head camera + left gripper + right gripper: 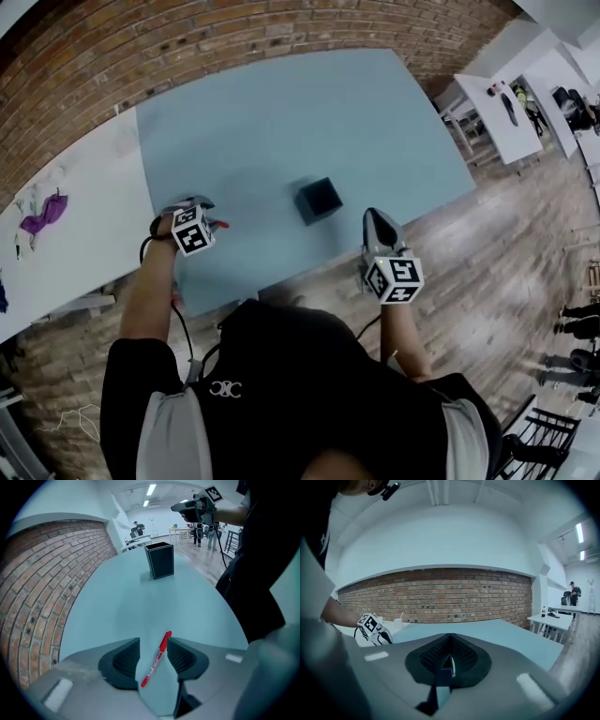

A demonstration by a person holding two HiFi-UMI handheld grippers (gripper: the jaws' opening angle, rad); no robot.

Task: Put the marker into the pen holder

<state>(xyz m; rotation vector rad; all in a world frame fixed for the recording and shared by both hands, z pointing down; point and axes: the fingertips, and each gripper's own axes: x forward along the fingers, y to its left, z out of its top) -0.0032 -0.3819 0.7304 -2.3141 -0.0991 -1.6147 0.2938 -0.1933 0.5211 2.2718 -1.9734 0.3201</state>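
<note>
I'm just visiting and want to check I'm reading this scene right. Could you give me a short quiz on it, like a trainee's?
1. Which one stands open: the left gripper or the right gripper?
2. The red marker is: A) clamped in the right gripper; B) lying on the blue table between the left gripper's jaws; C) out of view.
3. True or false: the black pen holder stands upright on the table.
Key: 1 left; 2 B; 3 true.

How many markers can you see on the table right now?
1. The red marker lies on the blue table between the open left tongs, not gripped. No other shows, though the pen holder's inside is hidden.
</note>
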